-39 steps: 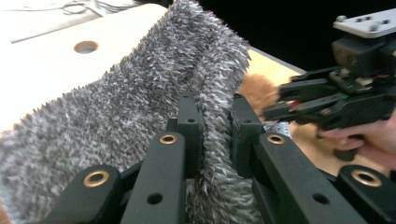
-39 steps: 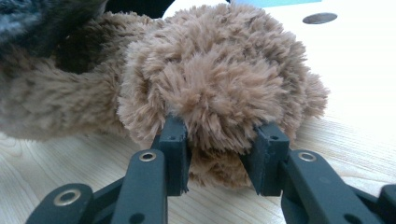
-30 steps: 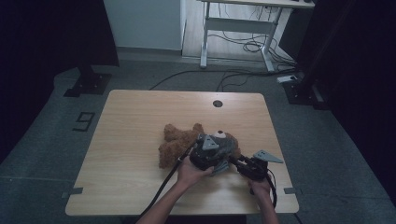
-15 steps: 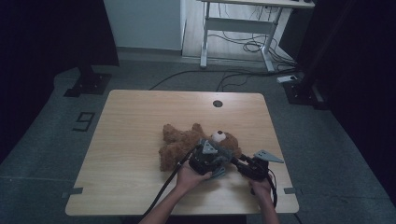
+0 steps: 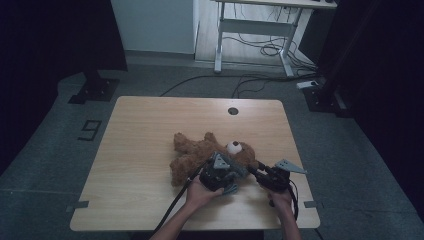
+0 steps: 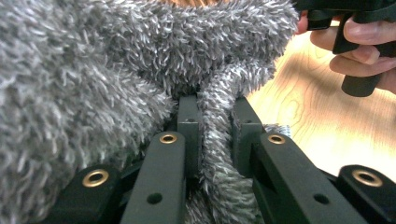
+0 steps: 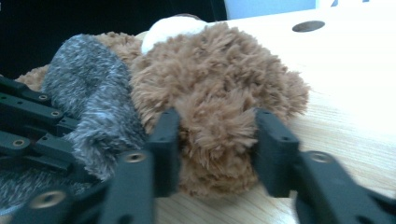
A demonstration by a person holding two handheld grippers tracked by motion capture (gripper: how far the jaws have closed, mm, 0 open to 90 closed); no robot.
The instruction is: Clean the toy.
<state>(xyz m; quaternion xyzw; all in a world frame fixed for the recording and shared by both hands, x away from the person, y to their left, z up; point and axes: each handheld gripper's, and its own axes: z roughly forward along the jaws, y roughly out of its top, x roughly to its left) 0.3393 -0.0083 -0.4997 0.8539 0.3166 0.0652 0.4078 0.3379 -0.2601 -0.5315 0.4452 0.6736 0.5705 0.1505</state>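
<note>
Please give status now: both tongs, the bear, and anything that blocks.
Left tongs shut on grey cloth. Right tongs just closing, pads on bear head fur. Bear lies on table. Nothing blocks.

Brown teddy bear (image 5: 200,152) lying on table, wearing grey fuzzy cloth (image 6: 116,70).

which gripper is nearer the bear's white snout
Right. The right gripper clamps the brown head just below the white snout; the left gripper pinches the grey garment on the body, farther off.
</note>
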